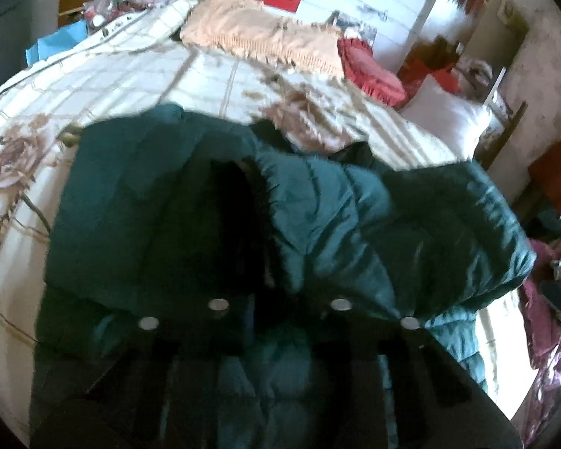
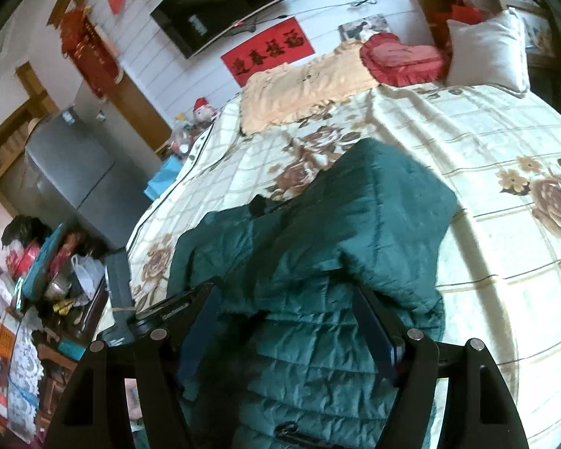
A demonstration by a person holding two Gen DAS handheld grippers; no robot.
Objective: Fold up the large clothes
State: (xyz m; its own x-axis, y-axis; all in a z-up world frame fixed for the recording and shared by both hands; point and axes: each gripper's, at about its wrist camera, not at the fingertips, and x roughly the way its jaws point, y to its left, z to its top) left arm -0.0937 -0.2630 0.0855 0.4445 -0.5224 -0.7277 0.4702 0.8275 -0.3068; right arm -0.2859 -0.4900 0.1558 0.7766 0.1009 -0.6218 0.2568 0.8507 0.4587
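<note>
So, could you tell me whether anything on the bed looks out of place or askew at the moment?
The green quilted coat lies bunched and crooked on the floral bedspread, one part doubled unevenly over the rest. The peach fringed cloth near the pillows also lies askew. I see no spill or damage.

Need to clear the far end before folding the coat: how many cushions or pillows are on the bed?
2: a red heart-shaped cushion at the far end, and a white pillow beside it, nearer the corner. More may lie under the peach fringed cloth.

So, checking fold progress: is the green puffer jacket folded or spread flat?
Partly folded: the green puffer jacket has one section doubled over its quilted body.
</note>
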